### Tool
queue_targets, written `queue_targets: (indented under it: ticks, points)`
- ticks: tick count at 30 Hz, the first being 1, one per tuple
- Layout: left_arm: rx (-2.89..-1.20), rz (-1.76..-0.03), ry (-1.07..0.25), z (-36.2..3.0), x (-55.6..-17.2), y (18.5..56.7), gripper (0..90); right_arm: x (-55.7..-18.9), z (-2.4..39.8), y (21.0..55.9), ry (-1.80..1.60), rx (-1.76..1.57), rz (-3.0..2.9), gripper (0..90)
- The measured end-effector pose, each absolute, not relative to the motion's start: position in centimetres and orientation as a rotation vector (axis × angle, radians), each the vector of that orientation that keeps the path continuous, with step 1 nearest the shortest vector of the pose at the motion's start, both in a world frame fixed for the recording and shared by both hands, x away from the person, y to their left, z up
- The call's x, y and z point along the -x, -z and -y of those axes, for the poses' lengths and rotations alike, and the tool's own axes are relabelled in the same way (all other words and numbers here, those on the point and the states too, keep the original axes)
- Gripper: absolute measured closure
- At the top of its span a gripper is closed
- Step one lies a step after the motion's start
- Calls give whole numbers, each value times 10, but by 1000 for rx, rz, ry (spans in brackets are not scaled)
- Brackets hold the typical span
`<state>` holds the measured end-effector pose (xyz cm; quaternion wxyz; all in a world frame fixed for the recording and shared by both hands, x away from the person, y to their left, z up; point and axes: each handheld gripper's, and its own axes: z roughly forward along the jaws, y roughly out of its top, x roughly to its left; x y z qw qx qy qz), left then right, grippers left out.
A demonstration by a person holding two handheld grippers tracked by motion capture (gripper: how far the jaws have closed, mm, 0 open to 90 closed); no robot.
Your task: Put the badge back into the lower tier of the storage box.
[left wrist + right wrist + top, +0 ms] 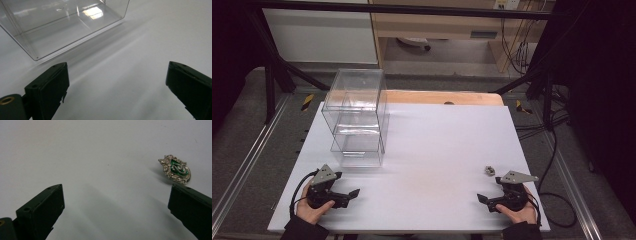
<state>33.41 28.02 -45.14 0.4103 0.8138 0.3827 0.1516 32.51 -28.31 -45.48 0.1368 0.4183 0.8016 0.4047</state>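
1. Near the table's (422, 145) right front edge lies a small silver badge (176, 169) (green enamel centre, ornate crest rim), just beyond the right gripper (117, 207).
2. Seen along the right gripper view, its long axis runs diagonally, narrow tip toward lower right.
3. Both grippers' jaws stand apart, empty; the left gripper (117, 87) faces a clear stacked box (357, 120).

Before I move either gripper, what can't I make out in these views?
- Small silver and green crest pin: in the high view too small to read; its back is hidden.
- Clear plastic stacked drawer box: left gripper view's top edge cuts it; drawer contents lost in reflections.
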Motion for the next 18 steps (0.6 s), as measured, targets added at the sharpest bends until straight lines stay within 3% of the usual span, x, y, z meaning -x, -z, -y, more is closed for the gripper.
queue_targets:
  ticks: [18]
  points:
    - [-2039,-968,-384,-281,-334,451,45,-329,278,448,-1137,-1232,-2268,11]
